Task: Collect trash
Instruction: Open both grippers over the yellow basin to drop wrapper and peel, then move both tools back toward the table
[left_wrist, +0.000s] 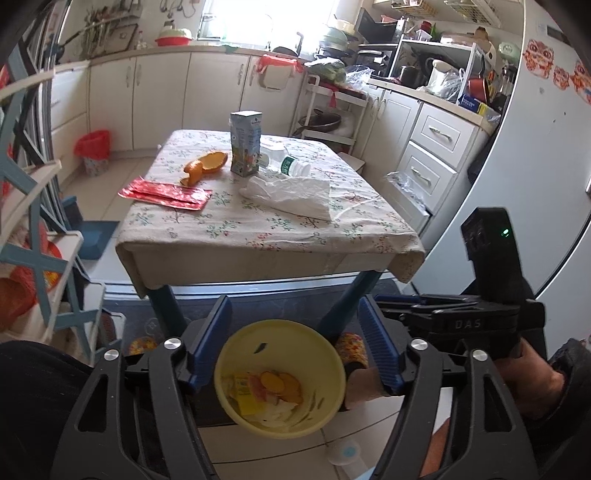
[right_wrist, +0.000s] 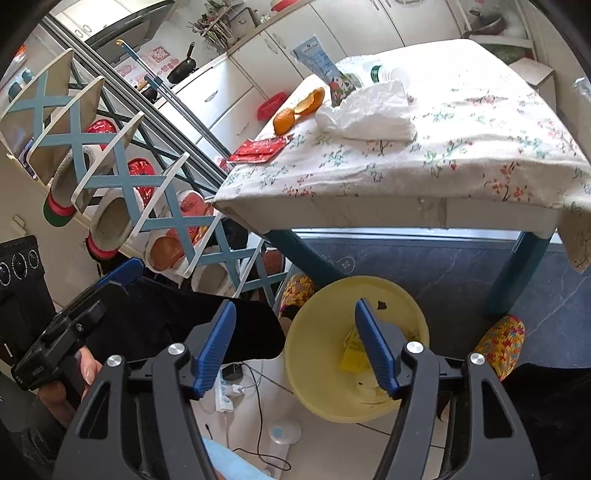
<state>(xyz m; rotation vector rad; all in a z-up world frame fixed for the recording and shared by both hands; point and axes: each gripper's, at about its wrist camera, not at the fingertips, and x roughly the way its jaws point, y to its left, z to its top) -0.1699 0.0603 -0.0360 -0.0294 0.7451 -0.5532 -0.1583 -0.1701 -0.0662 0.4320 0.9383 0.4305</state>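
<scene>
Yellow bin (left_wrist: 279, 376), perhaps floor-level, before table (left_wrist: 258, 229).

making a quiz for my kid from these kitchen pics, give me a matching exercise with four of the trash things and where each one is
Things:
1. flat red foil wrapper
2. crumpled white tissue paper
3. tall blue drink carton
4. yellow plastic bin

Places:
A. standing upright toward the far side of the table
B. on the floor in front of the table, already holding scraps
C. at the table's left edge
D. lying near the middle of the floral tablecloth

Pairs: 1-C, 2-D, 3-A, 4-B
</scene>
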